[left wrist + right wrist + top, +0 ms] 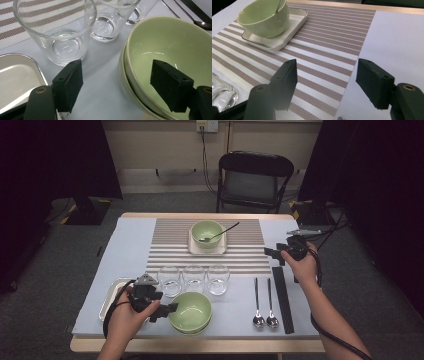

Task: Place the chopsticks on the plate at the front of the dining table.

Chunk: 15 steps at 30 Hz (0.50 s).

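Two stacked green bowls [191, 313] [160, 50] sit near the table's front edge. My left gripper [167, 310] [117, 85] is open and straddles the top bowl's left rim, one jaw inside the bowl and the other outside. Its pads look apart from the rim. Farther back, another green bowl [206, 233] [264, 17] holding a spoon [222, 232] rests on a square white plate [192, 248] [287, 32]. My right gripper [274, 256] [327, 85] hangs open over the right edge of the striped placemat [175, 232] [324, 50], holding nothing.
Three clear glasses [170, 280] [193, 277] [218, 279] stand in a row behind the stacked bowls. A metal tray [111, 292] [17, 75] lies at front left. Two spoons [258, 305] [271, 305] and black chopsticks [282, 300] lie at front right. A chair [254, 177] stands beyond the table.
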Motion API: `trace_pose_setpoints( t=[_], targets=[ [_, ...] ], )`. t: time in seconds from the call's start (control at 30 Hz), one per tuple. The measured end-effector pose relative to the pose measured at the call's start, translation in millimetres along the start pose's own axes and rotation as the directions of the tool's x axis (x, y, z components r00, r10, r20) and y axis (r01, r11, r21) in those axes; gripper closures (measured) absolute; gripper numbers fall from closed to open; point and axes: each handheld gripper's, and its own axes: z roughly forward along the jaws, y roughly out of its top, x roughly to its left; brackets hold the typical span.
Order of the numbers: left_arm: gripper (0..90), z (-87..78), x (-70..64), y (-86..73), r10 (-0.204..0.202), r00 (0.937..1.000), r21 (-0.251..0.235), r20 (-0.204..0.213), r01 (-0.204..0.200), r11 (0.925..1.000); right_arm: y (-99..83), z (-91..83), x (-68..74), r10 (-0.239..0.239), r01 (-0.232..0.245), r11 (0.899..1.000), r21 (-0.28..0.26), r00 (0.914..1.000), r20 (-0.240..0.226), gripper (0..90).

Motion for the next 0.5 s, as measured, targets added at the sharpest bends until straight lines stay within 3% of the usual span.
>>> trace_pose_setpoints(
  t=[0.5],
  targets=[
    [26.0, -0.2, -0.2, 0.1, 0.002, 1.0, 0.002, 0.0, -0.002, 1.0, -7.8, -2.3, -5.5, 0.013, -0.013, 1.0, 0.007, 0.9999, 0.002, 33.0]
  ],
)
